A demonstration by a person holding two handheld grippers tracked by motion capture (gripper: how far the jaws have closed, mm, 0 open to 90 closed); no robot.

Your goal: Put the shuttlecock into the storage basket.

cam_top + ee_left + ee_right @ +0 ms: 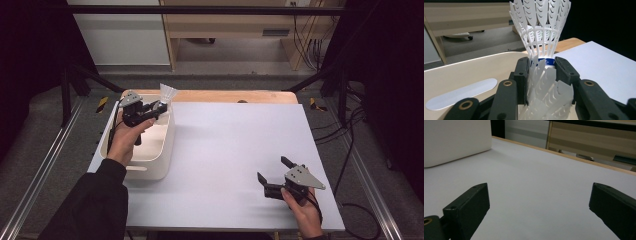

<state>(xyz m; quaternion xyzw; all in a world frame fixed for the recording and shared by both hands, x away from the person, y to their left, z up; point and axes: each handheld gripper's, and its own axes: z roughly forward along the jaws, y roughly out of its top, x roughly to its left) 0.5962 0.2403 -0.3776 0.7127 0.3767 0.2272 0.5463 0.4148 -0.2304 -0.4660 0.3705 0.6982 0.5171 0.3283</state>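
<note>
A white plastic shuttlecock point(168, 92) stands skirt-up over the far right corner of a cream bin point(155, 167). My left gripper point(161, 106) is shut on it. In the left gripper view the jaws clamp the blue-banded base of the shuttlecock point(540, 30), which is nested into a second white skirt point(546, 95) lower between the jaws. The left gripper point(541, 66) hangs above the bin's rim point(474, 72). My right gripper point(272, 168) rests low at the front right of the white sheet point(235, 145). The right gripper point(539, 197) is wide open, with nothing between its jaws.
The bin stands at the table's left edge, and its side point(454, 140) appears far left in the right gripper view. A wooden strip point(225, 96) runs along the table's far edge. Black frame bars and cables point(350, 130) flank the table.
</note>
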